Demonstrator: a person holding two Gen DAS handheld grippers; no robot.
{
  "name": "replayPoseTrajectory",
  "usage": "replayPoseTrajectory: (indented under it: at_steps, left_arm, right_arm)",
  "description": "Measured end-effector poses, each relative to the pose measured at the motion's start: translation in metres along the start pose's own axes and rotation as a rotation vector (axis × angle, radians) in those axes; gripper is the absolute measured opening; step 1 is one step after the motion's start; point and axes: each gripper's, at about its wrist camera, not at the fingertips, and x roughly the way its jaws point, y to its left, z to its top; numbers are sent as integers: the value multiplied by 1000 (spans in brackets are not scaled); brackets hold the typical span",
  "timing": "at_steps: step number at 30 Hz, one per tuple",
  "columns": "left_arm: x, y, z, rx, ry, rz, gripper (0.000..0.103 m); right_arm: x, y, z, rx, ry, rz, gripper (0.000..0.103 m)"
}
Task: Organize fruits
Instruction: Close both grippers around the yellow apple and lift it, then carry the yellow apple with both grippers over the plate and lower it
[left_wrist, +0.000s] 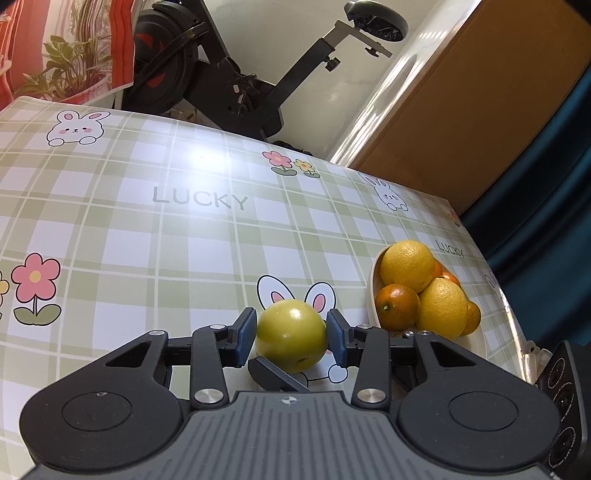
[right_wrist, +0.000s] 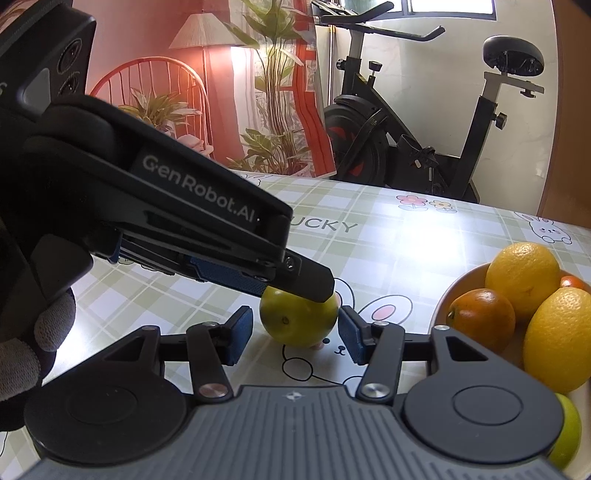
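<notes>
Green-yellow fruit (left_wrist: 291, 339) round with no clear long axis, resting on tabletop (left_wrist: 155, 236) printed "LUCKY", left hand-held gripper (left_wrist: 291, 338) marked "GenRobot.AI" clamping it, right hand-held gripper (right_wrist: 295, 338) spread around it, bowl (left_wrist: 373, 291) of citrus beside.

The tablecloth (left_wrist: 147, 229) looks like smooth, glossy plastic sheet — glare pools near its far edge. The green-yellow fruit (left_wrist: 291, 336) has a smooth, faintly shiny skin; the lemons (left_wrist: 407, 265) in the bowl (left_wrist: 372, 291) are pitted and dull, the orange (left_wrist: 397, 306) finer-pored with a sheen. The bowl seems glazed and smooth. Both grippers (right_wrist: 295, 334) are matt black plastic with bright metal rivets and dotted blue rubbery pads (right_wrist: 239, 338) — the hand (right_wrist: 33, 347) wears knitted cloth.
</notes>
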Motion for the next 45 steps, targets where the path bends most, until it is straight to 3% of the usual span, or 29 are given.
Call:
replayPoseTrajectory:
  at_steps: [10,21,32,45]
  left_arm:
    - [-9,-6,-9,13,-17,37,43]
    - [-25,-25,-22,31,-48,77,43]
    - [-50,-78,-35,82,-112,102,44]
    - [-32,-149,-33,174,-106,65,45]
  right_arm:
    - [-3,-7,-4,46,21,42,49]
    - [-19,-8,-11,64,-12,69,49]
    - [-72,-20,-19,108,-111,79,49]
    - [-130,-59,-24,138,-214,-15,49]
